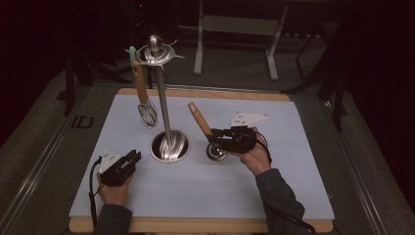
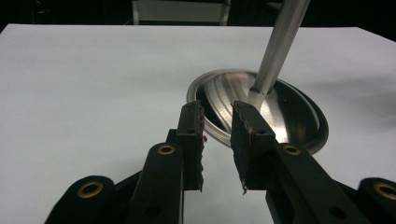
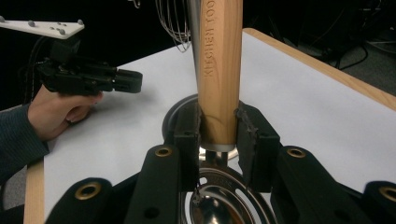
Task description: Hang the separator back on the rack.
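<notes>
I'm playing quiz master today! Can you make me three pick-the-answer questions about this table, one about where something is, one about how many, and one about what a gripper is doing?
1. Where does the whisk hang?
A. From the top of the metal stand
B. In the left gripper
C. Flat on the table

2. How many utensils have a wooden handle?
A. One
B. Two
C. Four

3. What is the right gripper doing?
A. Resting open on the table
B. Clamping a wooden handle
C. Holding the whisk

Answers:
1. A: in the high view its wires dangle beside the stand's pole, its handle hooked on the top ring.
2. B: the whisk, and the utensil in the right gripper.
3. B: the right gripper view has both jaws pressed against the handle. The left gripper is open with nothing between its jaws.
</notes>
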The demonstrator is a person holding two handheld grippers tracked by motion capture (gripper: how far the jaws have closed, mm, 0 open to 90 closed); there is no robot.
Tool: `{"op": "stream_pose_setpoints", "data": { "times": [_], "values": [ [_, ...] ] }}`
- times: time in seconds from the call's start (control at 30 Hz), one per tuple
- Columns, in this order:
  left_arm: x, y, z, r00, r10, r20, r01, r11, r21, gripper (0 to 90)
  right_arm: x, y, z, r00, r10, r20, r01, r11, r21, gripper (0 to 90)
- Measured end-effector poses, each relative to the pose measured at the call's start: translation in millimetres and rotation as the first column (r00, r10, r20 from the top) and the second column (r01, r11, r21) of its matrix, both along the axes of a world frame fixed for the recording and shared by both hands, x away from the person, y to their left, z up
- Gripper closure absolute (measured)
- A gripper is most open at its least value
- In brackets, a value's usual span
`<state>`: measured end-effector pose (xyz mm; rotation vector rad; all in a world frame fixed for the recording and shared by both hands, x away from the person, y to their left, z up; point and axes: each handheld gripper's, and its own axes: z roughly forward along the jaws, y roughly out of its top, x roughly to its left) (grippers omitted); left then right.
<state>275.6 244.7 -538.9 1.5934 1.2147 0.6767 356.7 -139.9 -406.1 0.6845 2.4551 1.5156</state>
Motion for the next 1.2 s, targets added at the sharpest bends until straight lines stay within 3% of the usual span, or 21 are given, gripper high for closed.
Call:
{"op": "stream_pose_setpoints", "data": {
  "times": [0.37, 1.2],
  "values": [
    [0.2, -0.8, -0.1, 1.0000, -0.004, -0.001, 0.004, 1.0000, 0.004, 74.0, -1.8, 7.4, 9.2, 0.9993, 0.024, 0.030, -0.025, 0.9994, 0.025, 70.9],
    [0.2, -1.1, 0.0, 1.0000, -0.005, 0.000, 0.005, 1.0000, 0.006, 74.1, -4.3, 13.3, 31.4, 0.9927, 0.061, 0.104, -0.063, 0.9978, 0.017, 70.9]
  ]
}}
